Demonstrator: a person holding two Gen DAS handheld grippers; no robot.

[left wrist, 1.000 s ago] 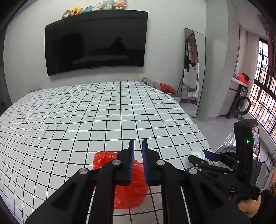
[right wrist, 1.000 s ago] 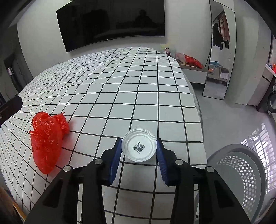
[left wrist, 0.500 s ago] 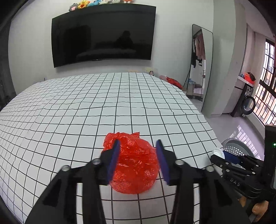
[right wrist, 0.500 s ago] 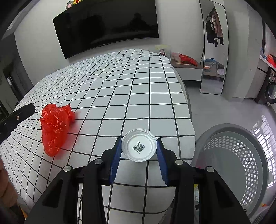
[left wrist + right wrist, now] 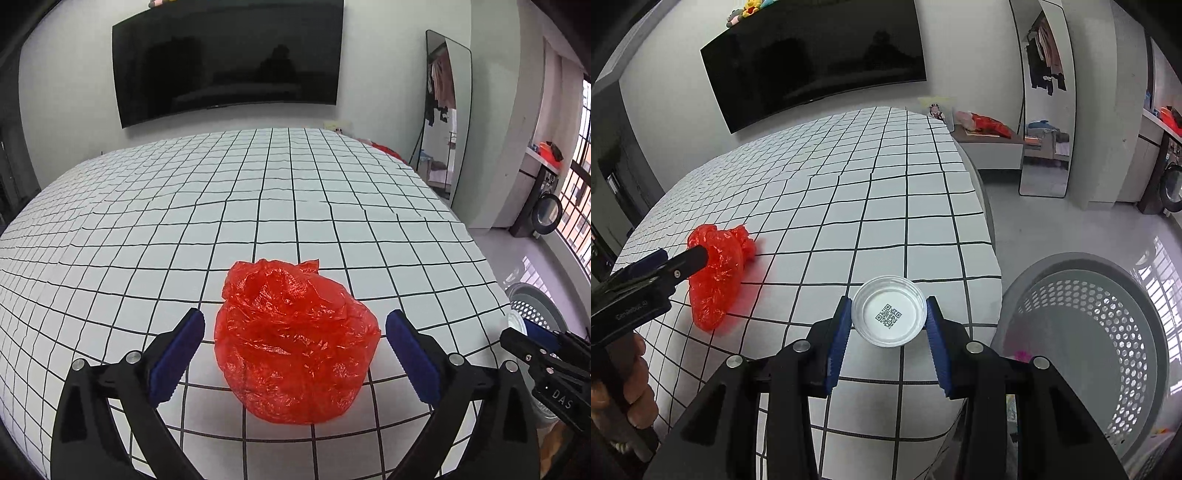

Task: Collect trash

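A crumpled red plastic bag (image 5: 295,347) lies on the white checked bedspread (image 5: 258,206) near its front edge. My left gripper (image 5: 295,350) is open wide, with a blue pad on each side of the bag and not touching it. The bag (image 5: 716,273) and the left gripper also show in the right wrist view. My right gripper (image 5: 889,325) is shut on a round clear plastic lid (image 5: 888,316) with a QR code. It holds the lid above the bed's right front corner, beside a grey perforated bin (image 5: 1093,332).
The grey bin (image 5: 532,306) stands on the floor at the bed's right. A large TV (image 5: 225,59) hangs on the far wall. A standing mirror (image 5: 445,110) leans right of the bed. A low bench (image 5: 990,144) with red items sits behind the bed.
My left gripper has opened from shut to wide and now straddles the red bag. My right gripper has carried the lid to the right, nearer the bin.
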